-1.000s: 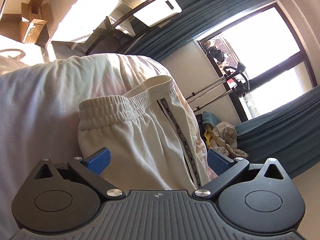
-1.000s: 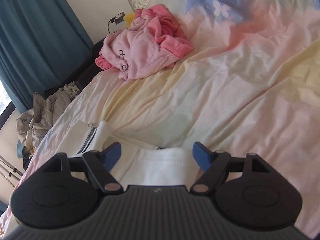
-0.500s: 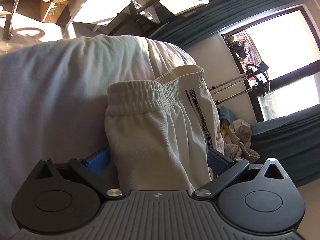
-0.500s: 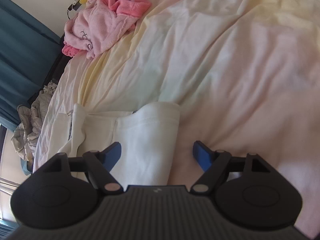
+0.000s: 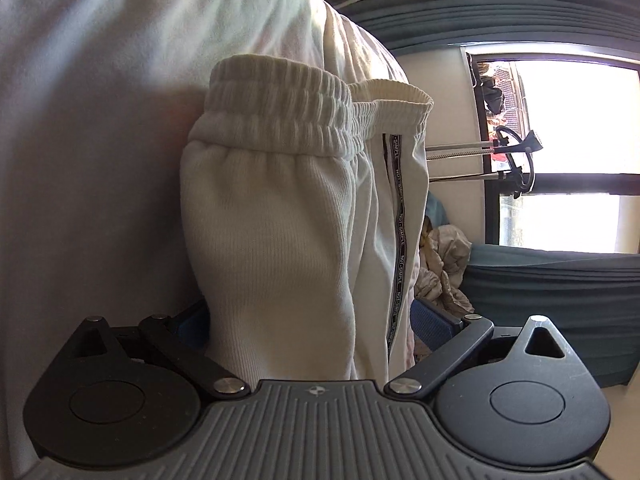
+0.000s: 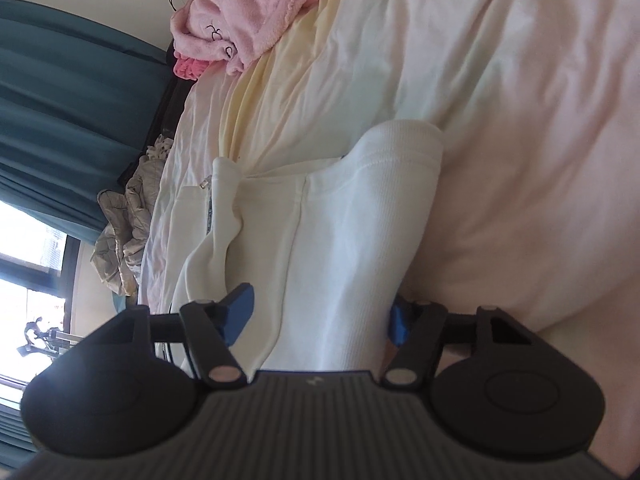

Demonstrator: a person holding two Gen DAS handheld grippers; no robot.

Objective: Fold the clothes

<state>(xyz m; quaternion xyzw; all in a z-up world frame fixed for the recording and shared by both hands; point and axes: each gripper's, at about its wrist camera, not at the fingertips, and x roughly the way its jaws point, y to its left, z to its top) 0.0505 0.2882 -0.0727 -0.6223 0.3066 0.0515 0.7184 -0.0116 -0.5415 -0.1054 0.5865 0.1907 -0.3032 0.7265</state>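
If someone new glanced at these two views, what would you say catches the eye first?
The cream sweatpants fill the left view, their ribbed waistband uppermost, lying between the fingers of the open left tool. In the right view the same pale fabric lies between the open right tool fingers on the bedsheet, and a pink robe is heaped at the top.

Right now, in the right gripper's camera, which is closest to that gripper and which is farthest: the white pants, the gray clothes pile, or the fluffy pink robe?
1. white pants: between the right gripper fingers, lying on the bed.
2. gray clothes pile: off the bed's left edge, by the teal curtain.
3. pink robe: far end of the bed, top of the view.
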